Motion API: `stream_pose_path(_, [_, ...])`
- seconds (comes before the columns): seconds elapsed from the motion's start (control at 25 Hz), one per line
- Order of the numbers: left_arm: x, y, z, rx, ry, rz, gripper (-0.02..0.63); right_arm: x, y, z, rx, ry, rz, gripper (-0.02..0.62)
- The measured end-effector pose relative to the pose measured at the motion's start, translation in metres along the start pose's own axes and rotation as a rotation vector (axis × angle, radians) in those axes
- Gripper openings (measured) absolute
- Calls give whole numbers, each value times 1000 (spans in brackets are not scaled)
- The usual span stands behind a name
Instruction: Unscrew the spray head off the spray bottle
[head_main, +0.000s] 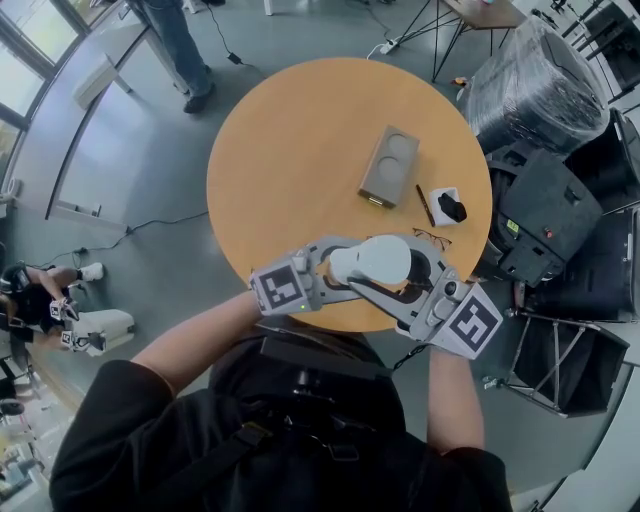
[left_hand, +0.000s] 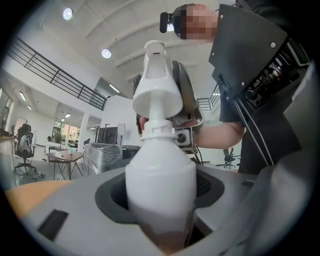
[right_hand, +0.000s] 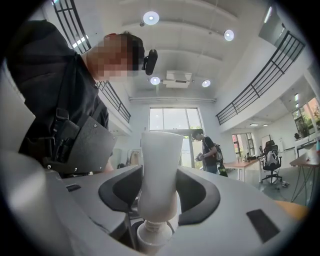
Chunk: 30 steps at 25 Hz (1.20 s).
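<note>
Spray bottle (head_main: 372, 260) lies level in the air over the near rim of the round desk (head_main: 300, 140), close to the person's chest, carried between the two tools. The left tool (left_hand: 162, 192) is clenched on the bottle's body. The right tool (right_hand: 160, 192) is clenched on the spray head (right_hand: 159, 165), pads against its narrow waist.

Slip is the likely trouble: the head is smooth and tapered, so a twist may drag the pads round it instead of turning the collar (left_hand: 159, 131). If the body turns in the left pads too, the thread will not loosen. With the bottle on its side, any liquid could spill once the head comes free; no view shows whether it is filled.

Only the head view shows the desk, with a grey box (head_main: 390, 165) and a pen (head_main: 425, 205) well apart from the bottle. Only the left gripper view shows the collar plainly, sitting on the bottle's neck.
</note>
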<state>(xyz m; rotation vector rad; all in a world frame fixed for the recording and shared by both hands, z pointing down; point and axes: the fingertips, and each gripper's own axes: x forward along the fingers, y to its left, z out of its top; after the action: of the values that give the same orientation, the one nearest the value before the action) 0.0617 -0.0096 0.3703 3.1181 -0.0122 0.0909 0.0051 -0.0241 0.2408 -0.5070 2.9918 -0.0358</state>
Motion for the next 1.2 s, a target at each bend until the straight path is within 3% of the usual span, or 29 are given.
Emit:
stream_pose_path(0.76, [6,17,-40,22,28,82,299,-20,-6,72,-70,-93,-39,229])
stream_pose_path(1.2, [-1,35,-60,16,32,139,299,-36,-38,42,-14,-38,-121,229])
